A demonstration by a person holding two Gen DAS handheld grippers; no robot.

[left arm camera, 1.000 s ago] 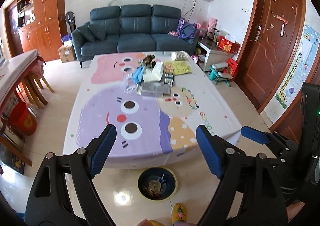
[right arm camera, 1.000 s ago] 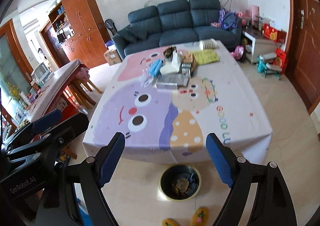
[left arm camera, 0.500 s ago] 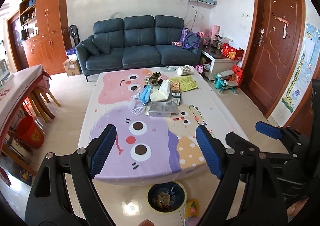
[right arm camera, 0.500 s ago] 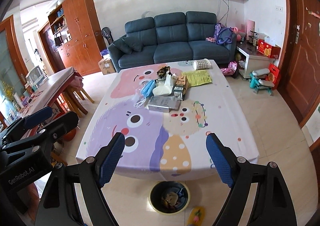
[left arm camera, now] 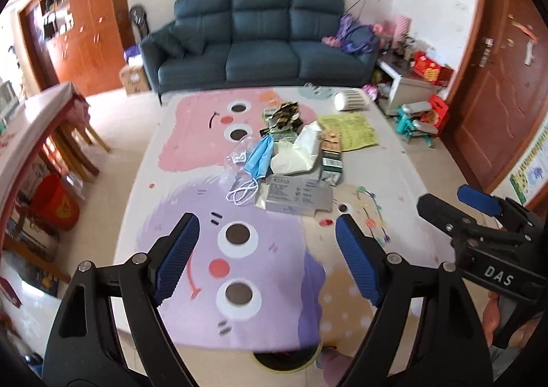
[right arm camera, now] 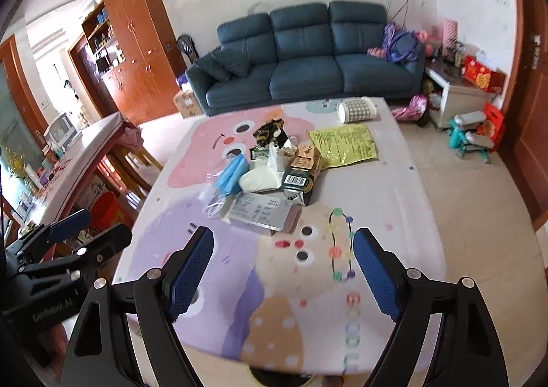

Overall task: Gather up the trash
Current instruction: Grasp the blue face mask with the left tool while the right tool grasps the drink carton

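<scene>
A heap of trash lies mid-table on the cartoon tablecloth [left arm camera: 267, 287]: a blue face mask [left arm camera: 259, 157] [right arm camera: 232, 172], a white crumpled bag [left arm camera: 298, 154] [right arm camera: 262, 178], a flat grey box [left arm camera: 297, 196] [right arm camera: 262, 210], a green carton [left arm camera: 331, 163] [right arm camera: 298, 184], a dark wrapper [left arm camera: 283, 114] and a yellow sheet [left arm camera: 352, 130] [right arm camera: 346, 144]. My left gripper [left arm camera: 265, 258] hovers open over the near table, short of the heap. Beside it my right gripper [right arm camera: 282, 272] is open and holds nothing. A dark bin [left arm camera: 284, 360] peeks out under the table's near edge.
A white patterned roll [right arm camera: 356, 110] lies at the table's far end. A blue sofa [left arm camera: 257, 51] stands behind the table. A side table with chairs and a red bucket [left arm camera: 56, 202] is at left. Toys and a low cabinet [right arm camera: 459, 97] are at right, by the wooden door.
Both grippers have moved forward and lower over the table, so the trash heap looks closer. The bin has slid almost out of sight under the table edge. Both stay open.
</scene>
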